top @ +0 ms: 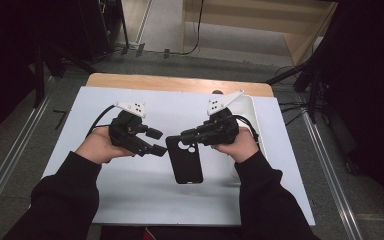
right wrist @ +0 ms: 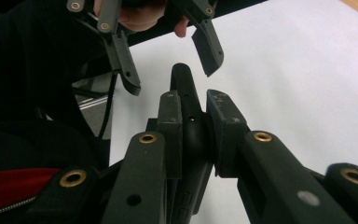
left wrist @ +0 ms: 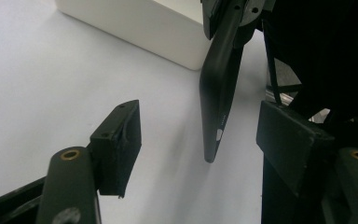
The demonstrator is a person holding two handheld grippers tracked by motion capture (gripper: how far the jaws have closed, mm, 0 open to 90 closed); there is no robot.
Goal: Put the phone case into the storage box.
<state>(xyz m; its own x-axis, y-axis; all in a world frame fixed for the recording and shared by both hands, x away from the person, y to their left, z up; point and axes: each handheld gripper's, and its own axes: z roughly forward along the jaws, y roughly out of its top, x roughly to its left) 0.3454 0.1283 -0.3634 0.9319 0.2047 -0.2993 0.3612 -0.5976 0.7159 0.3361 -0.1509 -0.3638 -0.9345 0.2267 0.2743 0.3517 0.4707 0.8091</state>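
Note:
A black phone case (top: 184,162) with a round camera cutout hangs above the white mat, edge-on in the left gripper view (left wrist: 216,98). My right gripper (top: 186,135) is shut on its upper end, and both pads clamp the case (right wrist: 185,81) in the right gripper view (right wrist: 193,105). My left gripper (top: 158,142) stands open just left of the case. Its two pads (left wrist: 119,140) sit on either side of the case's free end without touching it. From the right gripper view the left gripper (right wrist: 170,77) faces me with spread fingers.
A white mat (top: 130,195) covers the table, with a wooden strip (top: 180,82) along its far edge. A white box (top: 254,117) stands at the back right, behind my right hand, and is also seen in the left gripper view (left wrist: 135,25). Dark stands and cables surround the table.

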